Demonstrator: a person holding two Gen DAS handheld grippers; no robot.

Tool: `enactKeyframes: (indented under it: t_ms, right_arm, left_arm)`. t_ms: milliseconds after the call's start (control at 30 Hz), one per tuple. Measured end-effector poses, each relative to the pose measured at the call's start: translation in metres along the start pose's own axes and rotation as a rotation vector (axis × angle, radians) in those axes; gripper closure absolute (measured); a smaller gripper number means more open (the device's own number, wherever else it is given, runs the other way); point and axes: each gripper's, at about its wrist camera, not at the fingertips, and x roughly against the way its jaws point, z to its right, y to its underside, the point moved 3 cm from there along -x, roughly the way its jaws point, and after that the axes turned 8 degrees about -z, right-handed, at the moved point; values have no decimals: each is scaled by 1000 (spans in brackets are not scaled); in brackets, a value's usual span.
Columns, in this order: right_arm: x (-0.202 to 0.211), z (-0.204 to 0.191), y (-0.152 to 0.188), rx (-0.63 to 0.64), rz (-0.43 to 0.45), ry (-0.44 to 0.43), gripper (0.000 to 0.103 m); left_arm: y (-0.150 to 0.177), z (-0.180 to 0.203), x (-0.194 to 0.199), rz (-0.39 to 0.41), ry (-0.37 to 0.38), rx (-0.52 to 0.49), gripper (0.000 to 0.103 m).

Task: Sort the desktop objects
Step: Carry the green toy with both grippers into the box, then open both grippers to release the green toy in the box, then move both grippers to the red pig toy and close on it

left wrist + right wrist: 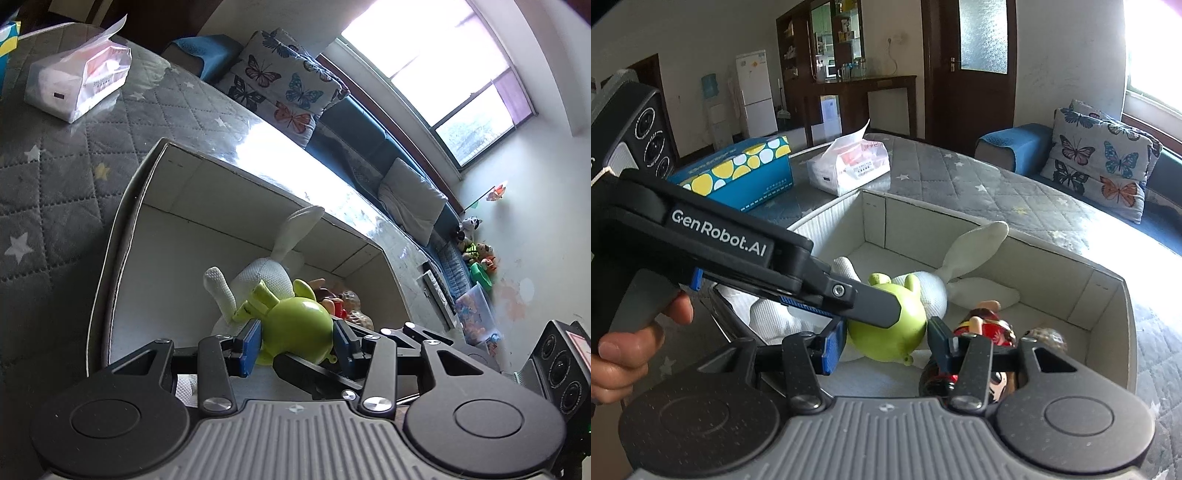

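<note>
Quilted grey tabletop [960, 177] carrying an open white box [1108, 295], a spotted tissue box [738, 170] and a soft tissue pack [849, 166] well beyond it. Inside the box, a white plush rabbit [266, 280] under a green toy figure [299, 325], a red doll [990, 328] just beside them. Left gripper [295, 341] apparently clamped on the green toy figure, though pad contact is hard to confirm; right gripper [886, 343] spread apart either side of the same toy, pads short of its sides.
</note>
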Motion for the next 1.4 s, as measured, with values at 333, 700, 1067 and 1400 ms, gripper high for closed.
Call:
enactKeyframes:
  t_ms: [333, 700, 1067, 1400]
  right_arm:
    - [6, -2, 2, -1, 13, 19, 53]
    - [27, -1, 8, -20, 52, 26, 53]
    - [67, 8, 32, -70, 117, 61, 52]
    - [102, 22, 72, -127, 150, 117, 37]
  left_arm:
    - [4, 2, 2, -20, -3, 20, 59]
    - [11, 13, 11, -2, -10, -1, 59]
    - [29, 45, 22, 15, -9, -67, 59]
    - [61, 84, 20, -10, 19, -149, 59]
